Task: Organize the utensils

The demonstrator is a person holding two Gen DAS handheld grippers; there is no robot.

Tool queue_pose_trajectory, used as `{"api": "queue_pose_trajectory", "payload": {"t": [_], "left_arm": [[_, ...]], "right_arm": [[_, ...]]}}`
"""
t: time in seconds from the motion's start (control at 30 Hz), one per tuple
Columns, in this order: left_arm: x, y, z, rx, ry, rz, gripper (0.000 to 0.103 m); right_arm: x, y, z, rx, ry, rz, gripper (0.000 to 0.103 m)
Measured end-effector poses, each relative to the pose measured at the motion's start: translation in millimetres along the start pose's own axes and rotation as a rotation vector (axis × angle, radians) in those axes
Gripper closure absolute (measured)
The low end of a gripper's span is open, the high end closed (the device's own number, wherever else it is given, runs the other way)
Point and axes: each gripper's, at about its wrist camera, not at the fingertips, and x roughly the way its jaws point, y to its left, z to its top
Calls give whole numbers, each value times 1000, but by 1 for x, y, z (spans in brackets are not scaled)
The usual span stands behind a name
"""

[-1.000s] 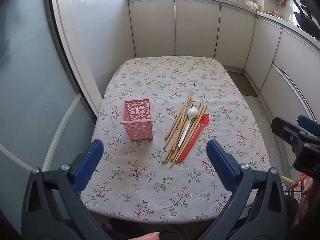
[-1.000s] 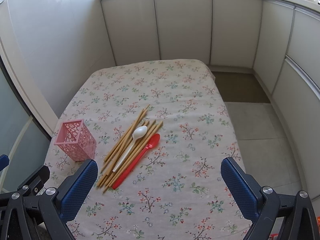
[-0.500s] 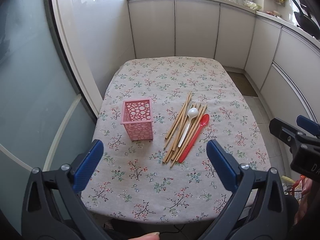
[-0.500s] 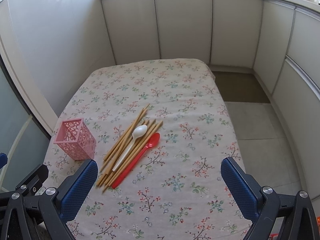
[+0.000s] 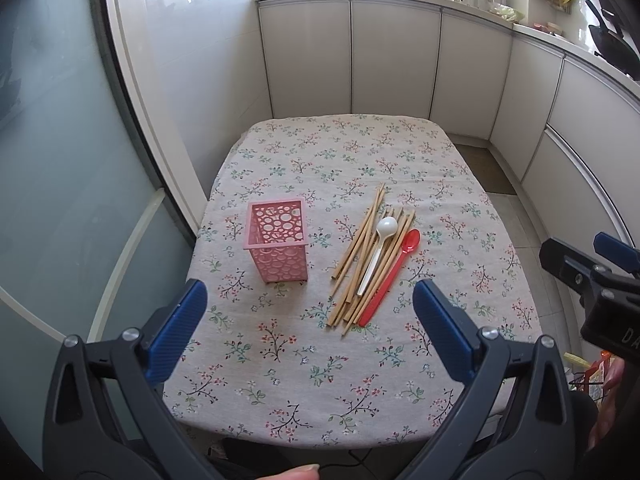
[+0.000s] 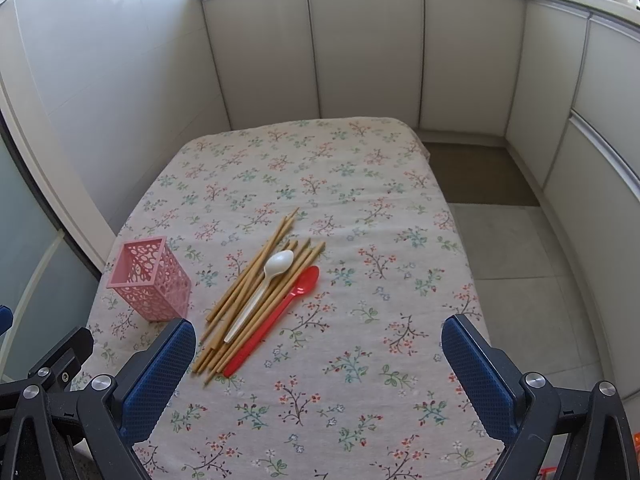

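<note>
Holding both sets of blue-padded fingers spread wide and empty, I had my left gripper (image 5: 310, 320) and my right gripper (image 6: 318, 364) hanging above the near edge of the table, touching nothing. Over the last second almost nothing changed: both views crept slightly, my right gripper drifted a little toward the table in the left view, and no utensil shifted. I took that to mean the sorting had not begun and I was only settling my approach.

Just beyond my left fingers stood the pink perforated plastic holder (image 5: 278, 246), upright and, as far as I could see, empty. Beside it, to its right and apart from it, lay the loose bundle of bamboo chopsticks (image 5: 360, 254), fanned slantwise. The white plastic spoon (image 5: 378, 252) rested on top of them, and the red plastic spoon (image 5: 390, 278) lay along their right edge, touching the pile. All sat on the floral tablecloth (image 5: 280, 360), with white kitchen cabinets (image 5: 394, 56) behind.
</note>
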Motion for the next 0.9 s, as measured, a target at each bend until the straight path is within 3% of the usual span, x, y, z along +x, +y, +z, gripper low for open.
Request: {"api": "queue_pose_trajectory", "payload": {"t": [0.9], "left_arm": [[-1,2,1,-2,-2,1,1]], "right_arm": [[2,-3,1,9,5,-10,2]]}}
